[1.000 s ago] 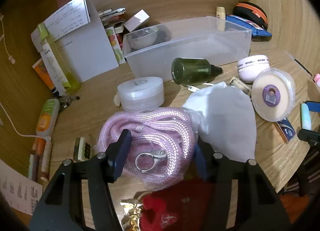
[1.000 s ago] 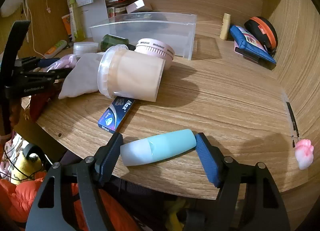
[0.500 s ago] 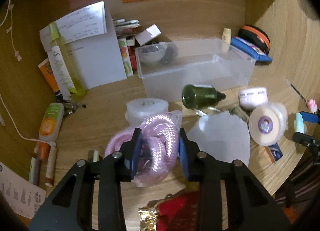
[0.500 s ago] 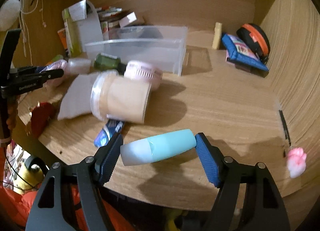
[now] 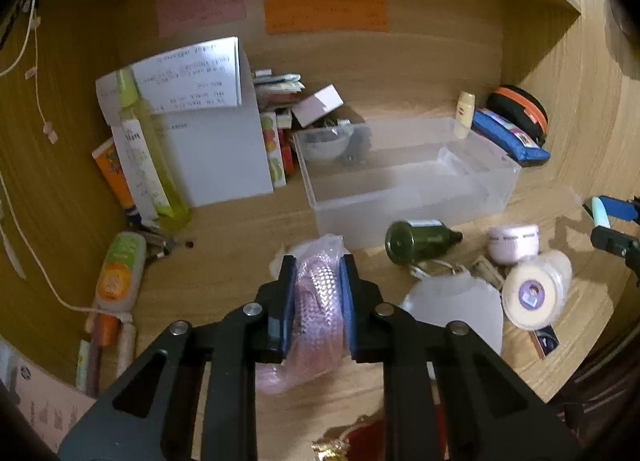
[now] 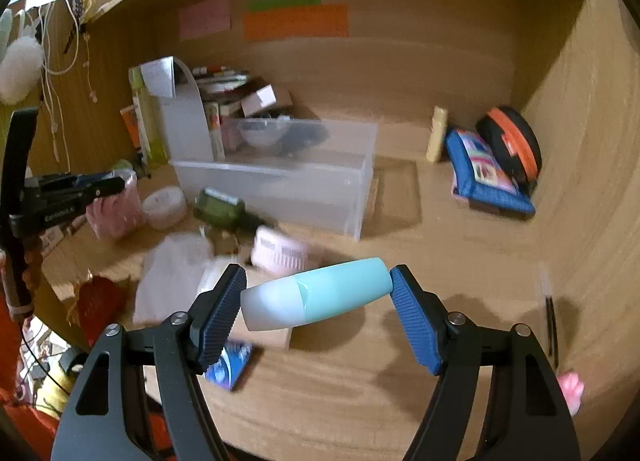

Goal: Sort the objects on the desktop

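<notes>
My left gripper [image 5: 318,285] is shut on a bagged pink rope [image 5: 316,301] and holds it above the desk, in front of the clear plastic bin [image 5: 404,197]. It also shows in the right wrist view [image 6: 116,205]. My right gripper [image 6: 316,297] is shut on a light blue tube [image 6: 320,299], held end to end, lifted above the desk. The tube also shows at the right edge of the left wrist view [image 5: 600,211]. The bin [image 6: 280,185] holds a small bowl [image 5: 322,143] and a dark item.
On the desk lie a green bottle [image 5: 420,239], a white cloth [image 5: 456,309], a pink round case [image 5: 514,247], a clear tub [image 5: 534,293], a white round box [image 6: 164,207], a blue pouch [image 6: 488,177] and a white folder [image 5: 216,149]. A red pouch [image 6: 96,303] sits at the front edge.
My left gripper closed on the pink rope bag and lifted it off the desk. My right gripper rose with the blue tube; both views pulled back and up.
</notes>
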A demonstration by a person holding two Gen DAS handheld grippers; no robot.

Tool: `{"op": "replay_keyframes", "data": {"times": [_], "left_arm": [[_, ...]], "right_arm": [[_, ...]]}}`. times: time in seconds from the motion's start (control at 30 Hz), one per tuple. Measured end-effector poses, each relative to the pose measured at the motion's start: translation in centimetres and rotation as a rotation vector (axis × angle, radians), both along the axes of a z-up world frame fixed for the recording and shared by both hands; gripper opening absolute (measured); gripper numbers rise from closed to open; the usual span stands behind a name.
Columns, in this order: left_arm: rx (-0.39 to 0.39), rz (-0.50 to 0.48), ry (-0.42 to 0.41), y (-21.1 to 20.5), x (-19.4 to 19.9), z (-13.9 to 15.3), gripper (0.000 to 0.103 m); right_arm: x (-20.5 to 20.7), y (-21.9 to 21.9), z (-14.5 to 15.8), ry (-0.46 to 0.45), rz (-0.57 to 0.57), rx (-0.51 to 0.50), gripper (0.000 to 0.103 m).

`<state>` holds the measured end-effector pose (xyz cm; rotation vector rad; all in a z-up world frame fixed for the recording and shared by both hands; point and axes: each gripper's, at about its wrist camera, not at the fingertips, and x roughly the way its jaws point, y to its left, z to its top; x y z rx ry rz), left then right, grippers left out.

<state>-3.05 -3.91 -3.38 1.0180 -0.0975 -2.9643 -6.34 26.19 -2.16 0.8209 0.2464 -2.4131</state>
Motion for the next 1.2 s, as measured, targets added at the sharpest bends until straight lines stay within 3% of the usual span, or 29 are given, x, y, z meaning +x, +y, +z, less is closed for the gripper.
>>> {"op": "replay_keyframes", "data": {"times": [0.4, 0.43, 0.47, 0.63, 0.7, 0.8, 0.9, 0.97, 1.07, 1.2], "left_arm": [[0.037, -0.020, 0.010, -1.1, -0.7, 2.1, 0.018], [0.036, -0.025, 0.016, -1.1, -0.7, 2.3, 0.007], [0.033, -0.025, 0.021, -1.1, -0.8, 2.7, 0.002], [0.016, -0.059, 0.041, -0.6, -0.9, 3.9, 0.002], [0.001, -0.058, 0.017, -0.3, -1.2, 3.4, 0.003], [0.047, -0.079, -0.029, -0.4, -1.2, 2.4, 0.006], [0.061, -0.099, -0.078, 0.0, -0.9, 1.1, 0.029], [0.048, -0.117, -0.091, 0.5, -0.3, 0.2, 0.060], [-0.055, -0.121, -0.077, 1.5, 1.4, -0.8, 0.068], [-0.063, -0.132, -0.121, 1.6, 3.0, -1.8, 0.078]], "right_arm": [[-1.8, -3.4, 2.5, 0.052, 0.073, -0.021, 0.071], [-1.9, -3.6, 2.9, 0.059, 0.081, -0.023, 0.071], [-2.2, -3.8, 3.1, 0.062, 0.086, -0.025, 0.071], [-3.1, -4.9, 3.8, 0.065, 0.105, -0.034, 0.071], [-3.5, -5.3, 3.7, 0.060, 0.114, -0.032, 0.071], [-3.9, -5.8, 3.2, 0.038, 0.128, -0.032, 0.071], [-4.1, -6.0, 2.8, 0.029, 0.133, -0.026, 0.071], [-4.2, -6.1, 2.5, 0.018, 0.133, -0.025, 0.071], [-4.3, -5.9, 2.0, 0.000, 0.132, -0.028, 0.071], [-4.4, -5.8, 1.5, -0.020, 0.135, -0.029, 0.071]]}}
